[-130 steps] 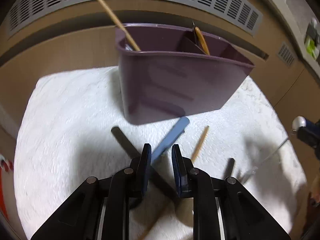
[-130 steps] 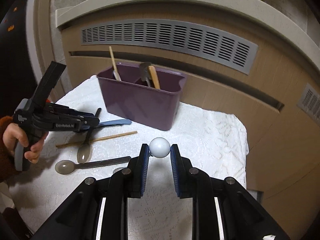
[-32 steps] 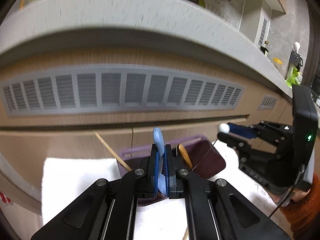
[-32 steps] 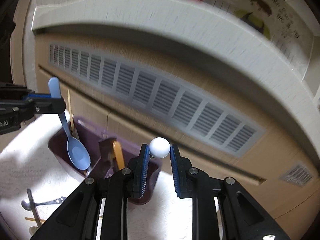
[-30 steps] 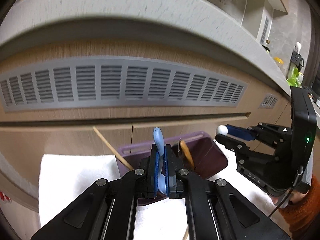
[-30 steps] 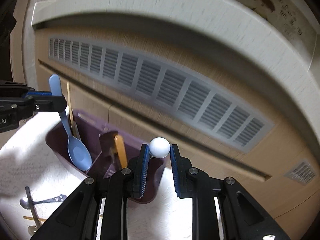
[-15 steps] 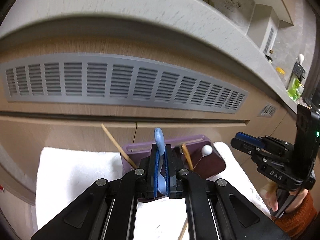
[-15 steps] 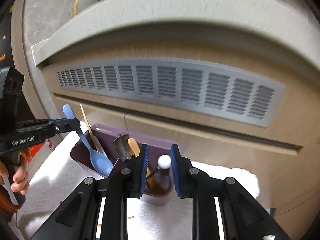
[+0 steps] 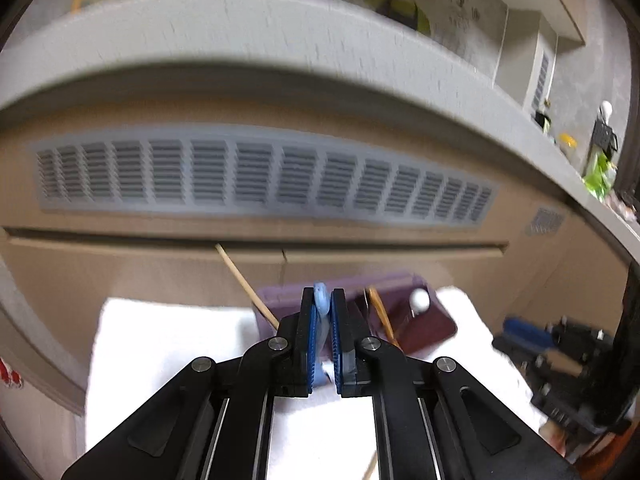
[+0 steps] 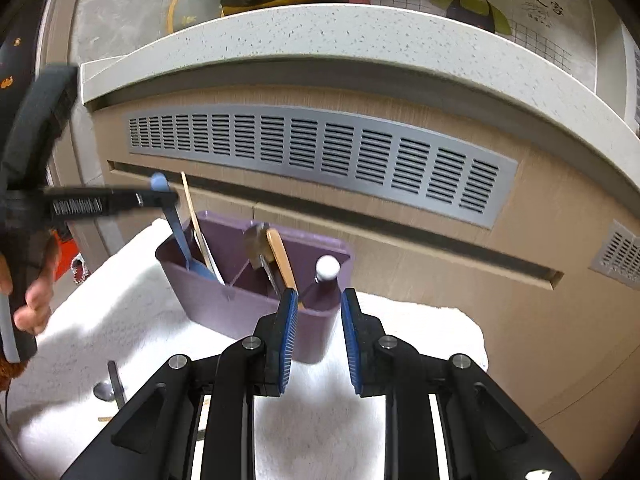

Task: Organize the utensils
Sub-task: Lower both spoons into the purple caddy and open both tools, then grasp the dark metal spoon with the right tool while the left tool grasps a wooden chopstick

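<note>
A purple utensil caddy (image 10: 240,308) stands on a white towel (image 10: 120,328); it also shows in the left wrist view (image 9: 432,320). My left gripper (image 9: 322,304) is shut on a blue spoon (image 9: 321,298) by its handle; in the right wrist view the blue spoon (image 10: 178,232) hangs with its bowl inside the caddy's left compartment. My right gripper (image 10: 319,312) is open and empty, just in front of the caddy. A white-ball-topped utensil (image 10: 327,268) stands in the caddy's right compartment, also seen in the left wrist view (image 9: 419,300).
A wooden chopstick (image 10: 192,216) leans in the left compartment. A wooden-handled utensil (image 10: 280,258) stands in the middle one. A metal spoon (image 10: 104,390) and a dark handle (image 10: 116,384) lie on the towel at front left. A cabinet with a grey vent (image 10: 320,152) is behind.
My right gripper has let go of the white-ball utensil into the caddy, opened and drawn back. My left gripper has lowered the blue spoon's bowl into the left compartment.
</note>
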`<state>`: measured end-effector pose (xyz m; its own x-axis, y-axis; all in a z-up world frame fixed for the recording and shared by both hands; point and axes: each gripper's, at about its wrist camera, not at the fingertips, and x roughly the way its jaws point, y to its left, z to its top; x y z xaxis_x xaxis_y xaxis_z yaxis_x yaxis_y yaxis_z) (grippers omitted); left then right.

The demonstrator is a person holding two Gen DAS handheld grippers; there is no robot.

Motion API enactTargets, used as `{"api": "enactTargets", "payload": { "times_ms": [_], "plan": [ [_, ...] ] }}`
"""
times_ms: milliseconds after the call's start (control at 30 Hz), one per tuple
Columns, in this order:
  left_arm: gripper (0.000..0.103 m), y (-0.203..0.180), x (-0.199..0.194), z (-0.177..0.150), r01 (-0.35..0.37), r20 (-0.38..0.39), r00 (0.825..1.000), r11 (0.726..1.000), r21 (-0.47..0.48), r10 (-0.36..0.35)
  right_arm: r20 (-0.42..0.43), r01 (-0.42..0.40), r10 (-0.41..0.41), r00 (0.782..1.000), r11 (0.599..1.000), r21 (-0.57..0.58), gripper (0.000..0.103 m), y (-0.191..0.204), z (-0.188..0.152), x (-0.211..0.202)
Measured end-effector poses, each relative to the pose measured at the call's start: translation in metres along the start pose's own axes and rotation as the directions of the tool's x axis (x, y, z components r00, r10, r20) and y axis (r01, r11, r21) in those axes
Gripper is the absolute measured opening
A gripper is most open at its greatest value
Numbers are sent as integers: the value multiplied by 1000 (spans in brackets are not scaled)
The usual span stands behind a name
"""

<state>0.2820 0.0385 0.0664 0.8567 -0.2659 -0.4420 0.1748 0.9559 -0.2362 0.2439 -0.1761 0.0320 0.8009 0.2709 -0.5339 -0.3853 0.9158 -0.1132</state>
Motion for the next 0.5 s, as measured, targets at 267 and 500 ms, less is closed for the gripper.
{"api": "enactTargets", "payload": {
  "times_ms": [267, 500],
  "plan": [
    [8, -6, -28, 19, 28, 64, 997, 999, 29, -30, -14, 3, -2, 1000, 1000, 24, 22, 3, -11, 2],
    [8, 4, -39, -24, 29, -6, 1000, 1000, 8, -28, -45, -12, 13, 999, 1000, 27, 22, 9, -24, -5]
  ]
}}
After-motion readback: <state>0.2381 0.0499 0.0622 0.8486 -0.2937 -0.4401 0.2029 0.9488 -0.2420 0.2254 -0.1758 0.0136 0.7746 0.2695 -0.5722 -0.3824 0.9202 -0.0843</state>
